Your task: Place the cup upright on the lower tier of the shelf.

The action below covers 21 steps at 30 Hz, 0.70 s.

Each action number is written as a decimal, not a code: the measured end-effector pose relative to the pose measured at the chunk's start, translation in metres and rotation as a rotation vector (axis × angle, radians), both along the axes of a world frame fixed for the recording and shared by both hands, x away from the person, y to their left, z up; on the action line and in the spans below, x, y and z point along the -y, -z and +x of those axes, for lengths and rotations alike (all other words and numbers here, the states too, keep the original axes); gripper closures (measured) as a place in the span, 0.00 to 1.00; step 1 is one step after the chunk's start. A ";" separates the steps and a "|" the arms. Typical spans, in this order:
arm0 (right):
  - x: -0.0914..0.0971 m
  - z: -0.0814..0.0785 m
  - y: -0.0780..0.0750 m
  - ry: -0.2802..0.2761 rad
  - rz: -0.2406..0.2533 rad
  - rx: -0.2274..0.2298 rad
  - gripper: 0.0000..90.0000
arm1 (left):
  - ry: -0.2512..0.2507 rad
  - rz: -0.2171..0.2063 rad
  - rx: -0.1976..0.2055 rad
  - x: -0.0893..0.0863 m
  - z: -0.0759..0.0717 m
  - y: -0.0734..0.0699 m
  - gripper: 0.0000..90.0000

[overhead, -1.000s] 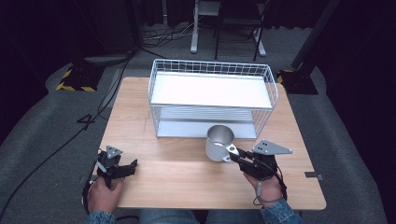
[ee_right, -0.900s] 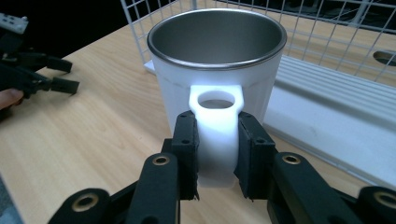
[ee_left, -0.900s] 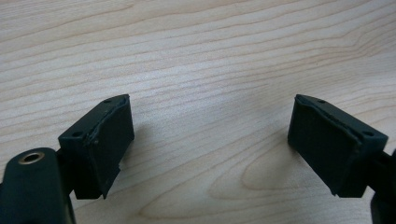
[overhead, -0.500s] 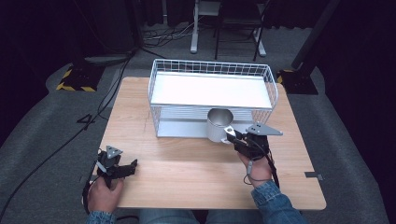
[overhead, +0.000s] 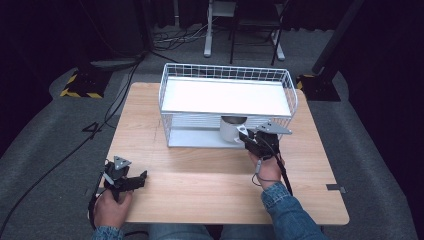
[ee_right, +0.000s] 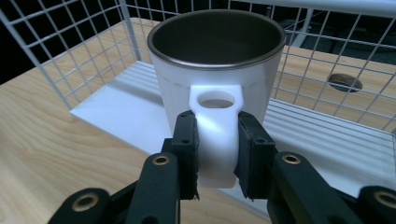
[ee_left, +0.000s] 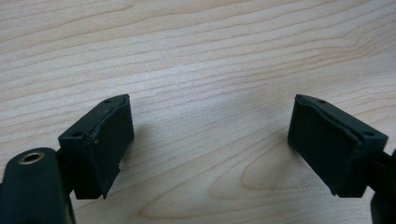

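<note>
**Q:** Two hand-held grippers are on show; where is each one?

**A:** Seen from the high view, the left hand-held gripper (overhead: pixel 141 178) rests low at the near left corner of the pale wooden tabletop (overhead: pixel 200 175), held in the person's left hand (overhead: pixel 111 207). The right hand-held gripper (overhead: pixel 243 136) reaches forward to the front of a white wire two-tier rack (overhead: pixel 227 102), held in the person's right hand (overhead: pixel 267 167), with a blue denim sleeve (overhead: pixel 287 212) behind it.

**Q:** What are the jaws doing?

**A:** In the left gripper view, the left hand-held gripper (ee_left: pixel 210 140) has its black jaws spread wide over bare wood grain, with nothing between them. In the right gripper view, the right hand-held gripper (ee_right: pixel 217 154) is clamped on the white handle of a white mug with a steel rim and dark inside (ee_right: pixel 217 60).

**Q:** Where is that mug?

**A:** It is upright at the open front of the rack's lower tier (ee_right: pixel 327 144), above the white bottom shelf; whether it touches the shelf I cannot tell. From the high view the mug (overhead: pixel 231 128) sits under the white upper shelf (overhead: pixel 225 97), right of centre.
</note>
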State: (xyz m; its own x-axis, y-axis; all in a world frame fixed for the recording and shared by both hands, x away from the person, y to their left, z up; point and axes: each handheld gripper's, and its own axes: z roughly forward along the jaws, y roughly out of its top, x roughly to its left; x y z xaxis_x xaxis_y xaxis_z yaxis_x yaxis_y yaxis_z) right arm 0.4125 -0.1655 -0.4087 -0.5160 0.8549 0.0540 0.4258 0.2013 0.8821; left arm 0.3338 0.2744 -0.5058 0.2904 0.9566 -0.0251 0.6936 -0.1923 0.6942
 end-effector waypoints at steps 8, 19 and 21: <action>-0.001 0.017 0.012 0.056 -0.006 -0.002 0.80 | 0.000 0.000 0.000 0.000 0.000 0.000 0.16; -0.004 0.028 0.023 0.080 -0.008 -0.023 0.80 | 0.000 0.000 0.000 0.000 0.000 0.000 0.16; -0.006 0.028 0.025 0.080 -0.012 -0.026 0.80 | 0.000 0.000 0.000 0.000 0.000 0.000 0.16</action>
State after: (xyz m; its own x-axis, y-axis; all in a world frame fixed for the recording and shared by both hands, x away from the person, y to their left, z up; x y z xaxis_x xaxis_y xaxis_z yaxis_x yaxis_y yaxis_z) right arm 0.4407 -0.1596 -0.4340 -0.4446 0.8940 0.0558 0.4634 0.1763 0.8684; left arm 0.3338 0.2744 -0.5058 0.2904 0.9566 -0.0249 0.6935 -0.1924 0.6942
